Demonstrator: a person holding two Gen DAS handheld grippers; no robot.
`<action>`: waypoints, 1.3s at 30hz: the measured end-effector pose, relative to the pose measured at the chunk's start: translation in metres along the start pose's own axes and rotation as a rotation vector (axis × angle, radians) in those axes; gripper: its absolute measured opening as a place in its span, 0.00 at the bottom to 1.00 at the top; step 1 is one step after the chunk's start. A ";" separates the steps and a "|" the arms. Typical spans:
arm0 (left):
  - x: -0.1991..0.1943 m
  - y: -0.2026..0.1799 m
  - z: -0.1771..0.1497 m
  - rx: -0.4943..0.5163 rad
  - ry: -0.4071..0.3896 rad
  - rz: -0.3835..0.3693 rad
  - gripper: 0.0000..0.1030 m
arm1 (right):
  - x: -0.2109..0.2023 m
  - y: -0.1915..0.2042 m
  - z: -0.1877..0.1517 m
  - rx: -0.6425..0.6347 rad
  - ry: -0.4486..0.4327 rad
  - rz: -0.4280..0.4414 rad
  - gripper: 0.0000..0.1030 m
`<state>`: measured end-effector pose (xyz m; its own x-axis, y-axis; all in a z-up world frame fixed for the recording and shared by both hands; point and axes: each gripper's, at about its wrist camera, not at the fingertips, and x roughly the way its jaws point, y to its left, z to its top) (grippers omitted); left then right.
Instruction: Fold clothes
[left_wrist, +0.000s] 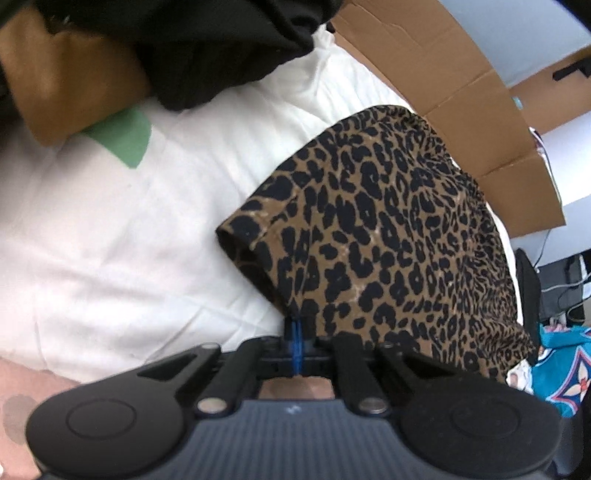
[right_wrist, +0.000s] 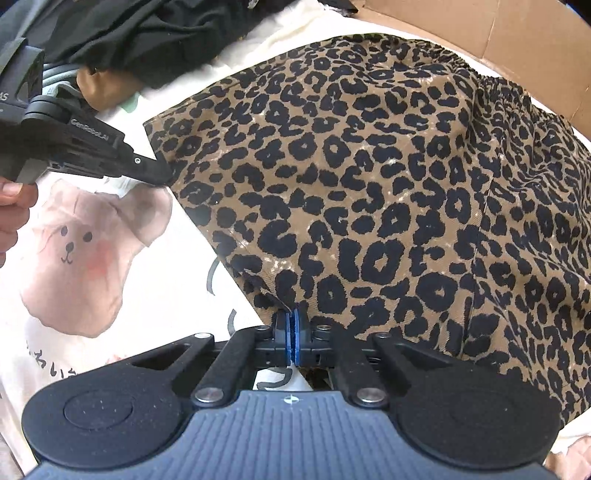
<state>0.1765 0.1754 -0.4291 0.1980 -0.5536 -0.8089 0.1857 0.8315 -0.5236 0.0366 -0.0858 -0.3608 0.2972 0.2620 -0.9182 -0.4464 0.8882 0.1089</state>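
A leopard-print garment (right_wrist: 369, 184) with an elastic waistband lies spread on a white cloth with a bear print (right_wrist: 74, 251). My right gripper (right_wrist: 291, 328) is shut on its near hem corner, the blue pads pinching the fabric. In the right wrist view my left gripper (right_wrist: 162, 173) comes in from the left, held by a hand, its tip closed on the garment's left edge. In the left wrist view the leopard-print garment (left_wrist: 388, 229) hangs from my left gripper (left_wrist: 295, 332), whose blue pads are shut on a fold of it.
A heap of black clothing (left_wrist: 207, 48) and a tan piece (left_wrist: 66, 81) lie at the far side on the white bedding (left_wrist: 110, 229). A cardboard box (left_wrist: 480, 103) stands behind the garment. A teal patterned fabric (left_wrist: 565, 358) shows at the right edge.
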 end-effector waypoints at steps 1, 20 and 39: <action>-0.002 -0.002 0.001 0.011 0.006 0.001 0.01 | -0.004 -0.002 0.001 0.014 -0.003 0.010 0.02; -0.030 -0.049 0.035 0.272 -0.106 0.035 0.13 | -0.088 -0.108 -0.021 0.442 -0.256 -0.093 0.24; 0.009 -0.051 0.030 0.327 0.032 0.134 0.16 | -0.065 -0.244 -0.139 0.876 -0.206 -0.125 0.34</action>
<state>0.1977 0.1269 -0.4020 0.2120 -0.4342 -0.8755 0.4594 0.8350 -0.3029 0.0086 -0.3717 -0.3811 0.4828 0.1317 -0.8657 0.3760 0.8617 0.3408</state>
